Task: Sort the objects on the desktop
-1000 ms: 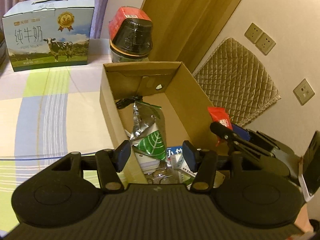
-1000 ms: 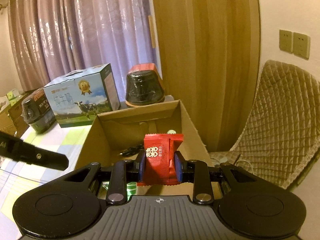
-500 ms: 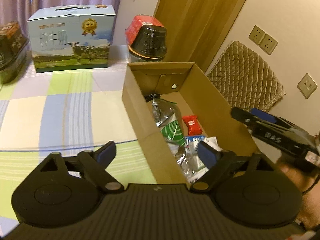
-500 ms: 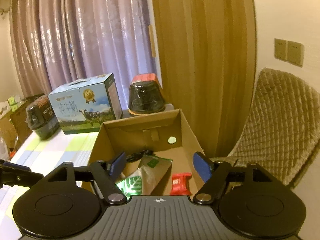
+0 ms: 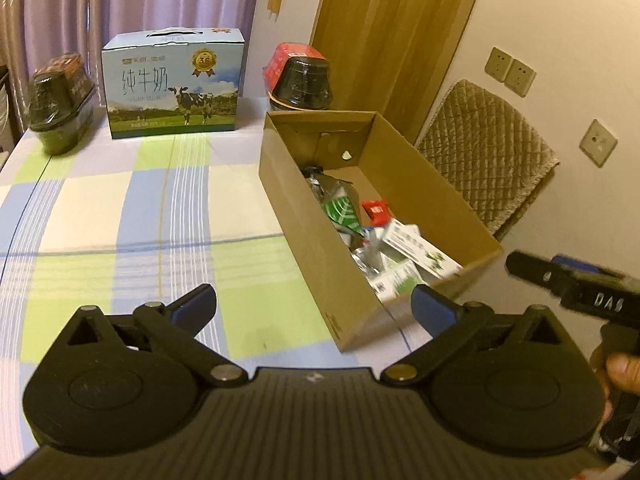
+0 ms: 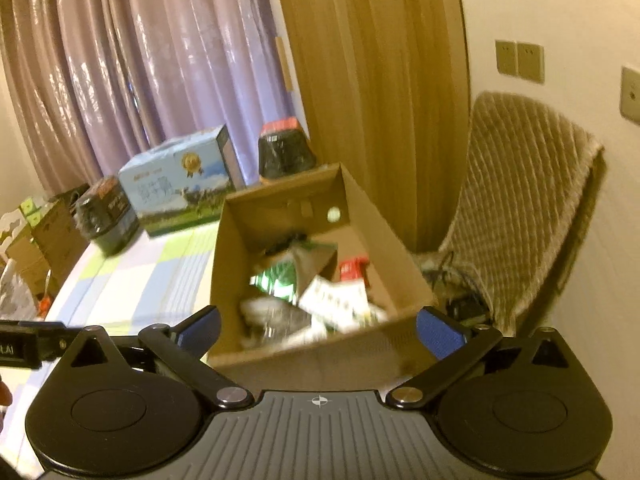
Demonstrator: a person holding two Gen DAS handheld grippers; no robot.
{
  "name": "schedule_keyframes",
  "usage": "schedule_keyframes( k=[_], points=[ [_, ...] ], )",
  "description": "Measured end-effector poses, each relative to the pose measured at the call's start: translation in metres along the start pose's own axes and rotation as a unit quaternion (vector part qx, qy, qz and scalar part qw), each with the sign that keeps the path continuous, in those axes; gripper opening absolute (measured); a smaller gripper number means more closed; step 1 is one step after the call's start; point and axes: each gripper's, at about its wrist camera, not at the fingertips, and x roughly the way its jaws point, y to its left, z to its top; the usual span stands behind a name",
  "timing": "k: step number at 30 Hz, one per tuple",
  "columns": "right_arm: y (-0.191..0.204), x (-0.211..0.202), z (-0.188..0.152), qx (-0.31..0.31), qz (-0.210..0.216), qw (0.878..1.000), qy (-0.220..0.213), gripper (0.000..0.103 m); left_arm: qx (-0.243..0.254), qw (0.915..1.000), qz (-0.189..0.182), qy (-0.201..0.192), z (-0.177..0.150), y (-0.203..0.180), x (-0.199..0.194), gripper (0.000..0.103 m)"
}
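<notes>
Desktop objects already lie heaped in the cardboard box [image 5: 320, 240] as you hold both tools back from it, each with nothing between its fingers. Nearest the lens, your left gripper [image 5: 313, 306] is spread wide above the checked tablecloth [image 5: 120, 216], its tips straddling the box's near corner without touching it. Your right gripper [image 6: 318, 326] is spread just as wide, hovering short of the box's near wall. Its black body [image 5: 576, 284] shows in the left view at the right edge, with part of your hand [image 5: 618, 372] below it.

Inside the box, from near to far, sit white and green cartons [image 5: 416, 254], crinkled foil packets, a green leaf-print pouch [image 5: 340, 210], a small red sachet [image 5: 376, 210] on the floor beside it, and something dark at the far end, too small to identify.

Beyond the box stand a blue milk carton case [image 5: 172, 84] and two dark lidded jars, one [image 5: 300, 80] just behind the box and one [image 5: 60, 100] at the far left. A quilted chair [image 5: 488, 152] is by the wall.

By the look of it, the sorting is nearly finished: no small loose items show on the cloth. Whether the case and jars count as left to sort, you cannot tell from here.
</notes>
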Motion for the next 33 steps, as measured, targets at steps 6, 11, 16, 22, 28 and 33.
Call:
schedule_keyframes(
  k=[6,11,16,22,28,33],
  points=[
    [0.005,-0.039,-0.020,0.006,-0.012,1.000,0.027,0.101,0.000,0.9999,0.014,-0.007,-0.024,-0.019,-0.032,0.102],
    [0.014,-0.065,-0.027,0.003,-0.021,0.999,0.026,0.101,-0.001,1.0000,0.006,0.005,-0.042,-0.030,-0.047,0.102],
    [0.022,-0.080,-0.035,-0.003,-0.025,0.999,0.023,0.101,0.001,0.9999,0.011,0.004,-0.055,-0.034,-0.058,0.102],
    [0.031,-0.091,-0.040,-0.002,-0.018,1.000,0.014,0.101,0.005,0.9997,0.025,0.004,-0.066,-0.037,-0.057,0.102],
    [0.032,-0.091,-0.043,0.000,-0.018,1.000,0.018,0.101,0.004,0.9995,0.029,0.015,-0.072,-0.037,-0.052,0.102],
    [0.031,-0.091,-0.046,0.003,-0.019,1.000,0.019,0.101,0.003,0.9994,0.032,0.013,-0.073,-0.036,-0.053,0.102]
  ],
)
